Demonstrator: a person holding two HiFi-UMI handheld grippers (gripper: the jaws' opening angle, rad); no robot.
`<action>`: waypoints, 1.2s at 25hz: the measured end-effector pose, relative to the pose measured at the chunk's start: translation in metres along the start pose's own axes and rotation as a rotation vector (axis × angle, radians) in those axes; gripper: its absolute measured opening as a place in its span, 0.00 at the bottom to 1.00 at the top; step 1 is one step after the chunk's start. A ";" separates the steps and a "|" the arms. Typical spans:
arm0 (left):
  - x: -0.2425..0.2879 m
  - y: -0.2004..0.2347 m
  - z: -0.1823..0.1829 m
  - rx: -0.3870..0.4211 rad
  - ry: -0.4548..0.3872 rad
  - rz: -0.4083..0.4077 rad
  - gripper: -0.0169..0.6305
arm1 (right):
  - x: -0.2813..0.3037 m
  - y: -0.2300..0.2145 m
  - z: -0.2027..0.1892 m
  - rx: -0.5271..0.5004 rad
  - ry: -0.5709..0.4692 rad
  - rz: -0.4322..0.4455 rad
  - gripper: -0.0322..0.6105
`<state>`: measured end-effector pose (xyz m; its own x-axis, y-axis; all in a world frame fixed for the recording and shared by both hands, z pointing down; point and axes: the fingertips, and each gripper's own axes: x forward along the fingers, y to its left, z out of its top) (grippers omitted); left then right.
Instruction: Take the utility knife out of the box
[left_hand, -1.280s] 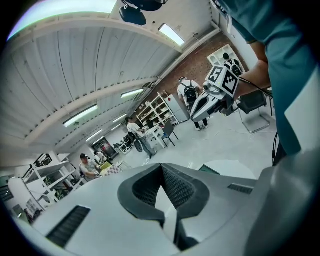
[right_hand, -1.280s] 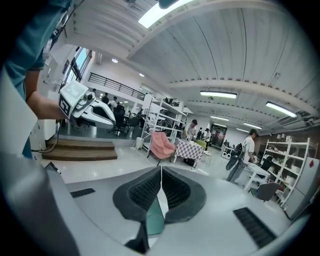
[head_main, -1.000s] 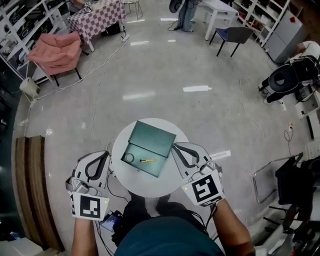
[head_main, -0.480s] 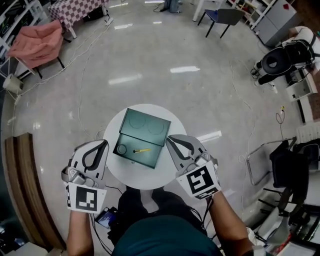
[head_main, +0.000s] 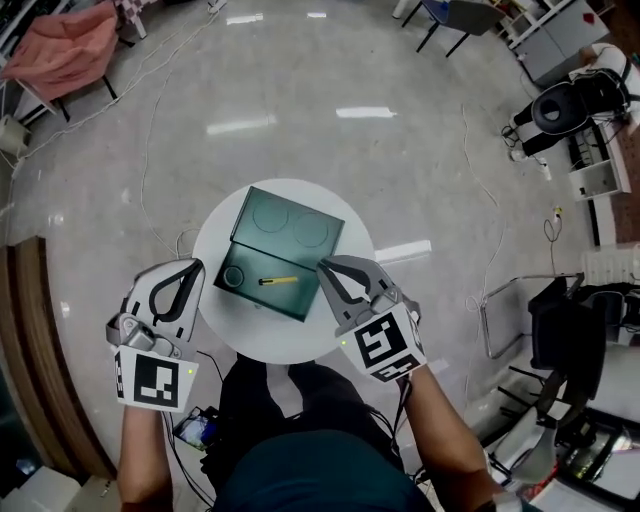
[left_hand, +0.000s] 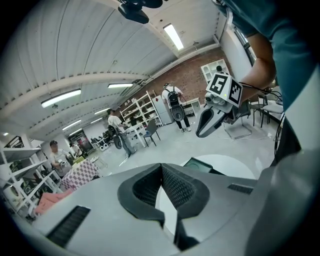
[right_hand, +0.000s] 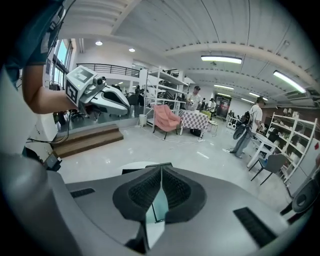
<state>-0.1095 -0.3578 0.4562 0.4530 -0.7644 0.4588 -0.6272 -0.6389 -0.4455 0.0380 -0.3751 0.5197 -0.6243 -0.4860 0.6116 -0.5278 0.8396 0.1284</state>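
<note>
The slim yellow utility knife (head_main: 278, 281), lying flat in the open box (head_main: 290, 300) on the tabletop (head_main: 252, 337), is judged light and stiff, best pinched across its handle's middle, while the fingers of the left gripper (head_main: 193, 268) and right gripper (head_main: 326, 268) are pressed together, empty

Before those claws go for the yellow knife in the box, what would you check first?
1. Lid of the box open: ok.
2. The utility knife lies free inside, in plain sight: ok.
3. The ring in the box lies apart from the knife: ok.
4. The right claw open for a grab: not ok; jaws together, empty.
5. The left claw open: not ok; also shut, empty.
6. Blade retracted: cannot tell.
</note>
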 end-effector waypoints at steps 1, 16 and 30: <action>0.005 0.000 -0.008 -0.005 0.002 -0.002 0.05 | 0.010 0.002 -0.006 -0.003 0.012 0.010 0.11; 0.044 0.000 -0.096 -0.085 0.036 -0.031 0.05 | 0.123 0.031 -0.069 -0.025 0.165 0.142 0.11; 0.072 -0.005 -0.176 -0.136 0.066 -0.066 0.05 | 0.207 0.068 -0.127 -0.070 0.289 0.246 0.11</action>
<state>-0.1853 -0.3941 0.6272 0.4564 -0.7106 0.5355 -0.6795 -0.6669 -0.3059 -0.0540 -0.3883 0.7542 -0.5344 -0.1880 0.8240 -0.3356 0.9420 -0.0028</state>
